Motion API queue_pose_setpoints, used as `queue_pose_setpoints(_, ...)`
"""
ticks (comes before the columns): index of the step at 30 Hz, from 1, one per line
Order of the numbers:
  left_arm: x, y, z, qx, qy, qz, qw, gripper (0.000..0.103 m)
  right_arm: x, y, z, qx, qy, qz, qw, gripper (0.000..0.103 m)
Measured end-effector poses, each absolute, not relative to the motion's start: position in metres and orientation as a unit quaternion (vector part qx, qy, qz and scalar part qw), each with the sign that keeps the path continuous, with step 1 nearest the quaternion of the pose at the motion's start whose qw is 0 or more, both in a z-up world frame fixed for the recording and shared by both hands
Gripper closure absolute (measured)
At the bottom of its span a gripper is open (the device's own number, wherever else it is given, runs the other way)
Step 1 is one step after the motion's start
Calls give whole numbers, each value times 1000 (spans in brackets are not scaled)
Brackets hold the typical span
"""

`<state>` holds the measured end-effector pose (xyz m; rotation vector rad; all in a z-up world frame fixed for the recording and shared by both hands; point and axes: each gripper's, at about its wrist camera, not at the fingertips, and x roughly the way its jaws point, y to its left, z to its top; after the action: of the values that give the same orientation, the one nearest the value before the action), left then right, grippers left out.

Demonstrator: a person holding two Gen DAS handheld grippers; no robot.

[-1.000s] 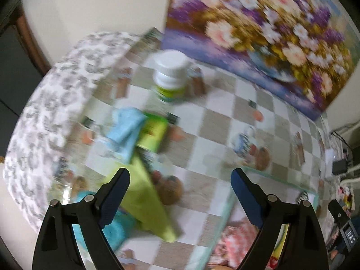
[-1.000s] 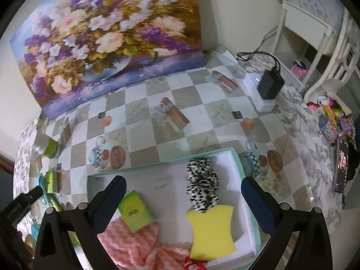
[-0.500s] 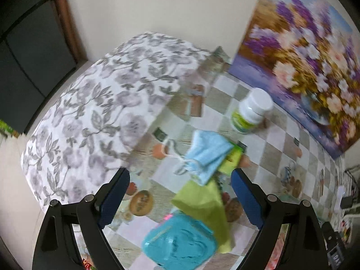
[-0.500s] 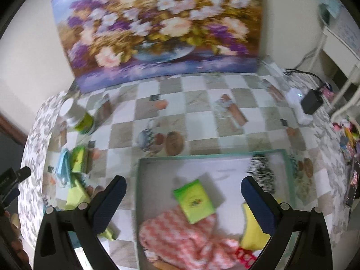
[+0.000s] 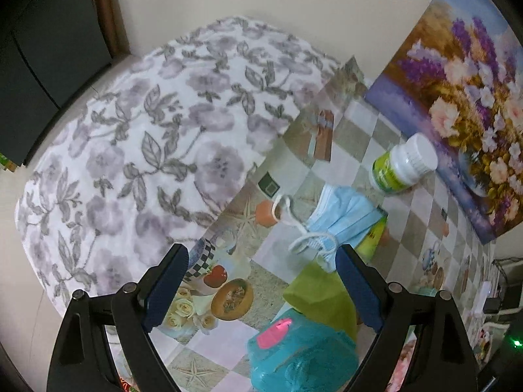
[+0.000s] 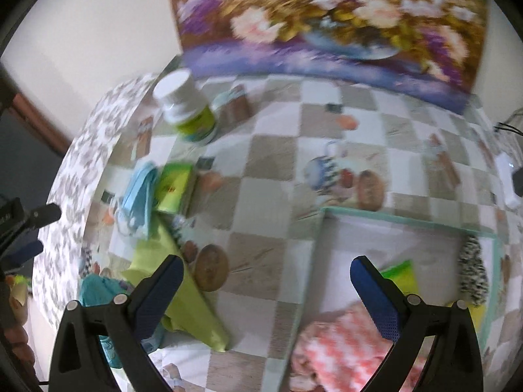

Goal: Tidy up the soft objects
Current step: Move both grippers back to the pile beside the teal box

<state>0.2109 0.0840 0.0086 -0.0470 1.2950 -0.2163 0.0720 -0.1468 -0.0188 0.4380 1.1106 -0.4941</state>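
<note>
- Soft objects lie in two groups: some loose on the checkered table (image 5: 330, 326), some already in the teal-rimmed tray (image 6: 405, 220).
- My left gripper (image 5: 261, 281) is spread wide, holding nothing and touching nothing, hanging above the loose pile.
- Just beyond its fingers I count one teal pouch (image 5: 304, 359) with a pink spot, one lime-green cloth (image 5: 322, 297) partly under it, and one blue face mask (image 5: 343, 219) with white loops resting on a green packet (image 5: 371, 240).
- Past those stands one white-capped bottle (image 5: 402, 168) with a green label; I cannot read the writing.
- My right gripper (image 6: 261, 281) is also spread wide and empty, above the table between the pile and the tray.
- In the tray I count one pink-and-white chevron cloth (image 6: 340, 349), one black-and-white scrunchie (image 6: 472, 271), one green packet (image 6: 400, 276), and a yellow piece at the right edge, mostly hidden.
- Behind everything, one flower painting (image 6: 327, 16) leans against the wall.
- The right view is blurred; no labels are legible there.
</note>
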Motion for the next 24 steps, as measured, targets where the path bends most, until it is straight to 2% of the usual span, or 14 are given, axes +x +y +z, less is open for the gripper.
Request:
queue_pose_setpoints(13,217,80,-31,2,643,-101,760,11,95,-116,-81,207,587,-156,767,0)
queue_pose_setpoints(24,218,84,-28,-10,642,-98,760,11,91,-122,-93,223,587,-138,766,0)
